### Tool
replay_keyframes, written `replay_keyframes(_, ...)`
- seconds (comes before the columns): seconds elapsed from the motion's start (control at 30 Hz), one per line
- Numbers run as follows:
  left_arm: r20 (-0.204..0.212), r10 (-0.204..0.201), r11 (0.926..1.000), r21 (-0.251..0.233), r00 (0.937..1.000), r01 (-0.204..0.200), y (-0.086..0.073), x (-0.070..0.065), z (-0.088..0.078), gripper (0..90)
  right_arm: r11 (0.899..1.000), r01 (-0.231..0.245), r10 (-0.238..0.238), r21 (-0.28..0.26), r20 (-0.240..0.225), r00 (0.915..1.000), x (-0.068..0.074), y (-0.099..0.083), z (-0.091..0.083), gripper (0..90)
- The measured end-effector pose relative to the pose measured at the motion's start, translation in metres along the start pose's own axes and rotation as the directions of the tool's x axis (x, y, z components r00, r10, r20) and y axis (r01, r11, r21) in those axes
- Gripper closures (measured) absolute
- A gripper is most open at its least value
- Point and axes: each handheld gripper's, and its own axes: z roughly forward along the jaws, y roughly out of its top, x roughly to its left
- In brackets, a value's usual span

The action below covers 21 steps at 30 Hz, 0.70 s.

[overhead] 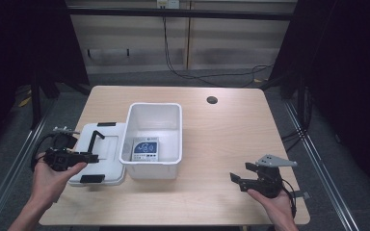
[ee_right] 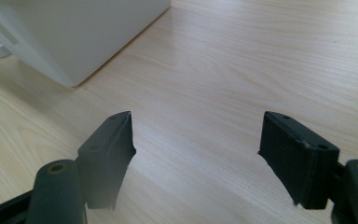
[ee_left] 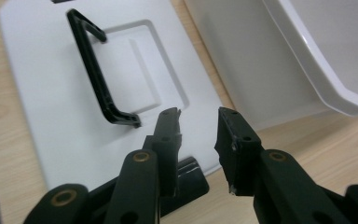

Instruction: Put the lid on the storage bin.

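Left gripper (ee_left: 198, 119) hovers over the near edge of the white lid (ee_left: 51, 93), its jaws narrowly parted with nothing between them; the lid's black handle (ee_left: 95, 79) stands just beyond its tips, and the white bin (overhead: 154, 137) lies to its right. Right gripper (ee_right: 196, 135), jaws wide and empty, sits above bare tabletop (ee_right: 242, 60), well apart from the bin.

from my seat the print on the blue-and-white card (overhead: 145, 149) in the white bin (overhead: 154, 109) is too small to read, the bin's far wall runs off the left gripper view at two o'clock, and the lid's (ee_left: 51, 93) near clip (ee_left: 186, 179) hides behind the jaws.
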Motion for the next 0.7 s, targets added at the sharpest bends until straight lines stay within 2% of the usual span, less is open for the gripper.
replay_keyframes(0.13,-0.010,-0.014,0.9996,0.026,0.9999,0.014,0.010,0.007,0.000,69.6,1.000,0.007,-0.007,0.002,0.005,1.0000,0.001,0.000,0.000,25.7)
replay_keyframes(0.23,-0.030,-0.010,0.9985,0.053,0.9995,0.011,0.017,0.010,0.004,69.1,1.000,0.009,-0.009,0.007,0.006,0.9999,0.000,0.000,0.001,25.7)
replay_keyframes(0.4,-0.036,-0.021,0.9961,0.085,0.9991,0.024,0.029,0.013,0.011,68.0,1.000,0.011,-0.011,0.014,0.006,0.9999,0.001,0.000,0.002,25.9)
replay_keyframes(0.47,-0.041,-0.026,0.9961,0.083,0.9988,0.029,0.031,0.013,0.012,67.8,1.000,0.012,-0.012,0.016,0.007,0.9999,0.001,0.000,0.002,25.9)
replay_keyframes(0.57,-0.056,-0.062,0.9912,0.113,0.9965,0.068,0.039,0.017,0.016,67.3,1.000,0.015,-0.015,0.017,0.007,0.9999,0.001,0.000,0.002,26.1)
replay_keyframes(0.63,-0.081,-0.066,0.9896,0.122,0.9945,0.076,0.042,0.020,0.019,66.1,1.000,0.014,-0.015,0.021,0.006,0.9999,0.001,0.000,0.002,26.1)
replay_keyframes(0.7,-0.087,-0.077,0.9861,0.140,0.9933,0.089,0.047,0.023,0.022,65.2,0.999,0.013,-0.013,0.031,0.006,0.9999,0.001,-0.001,0.003,26.1)
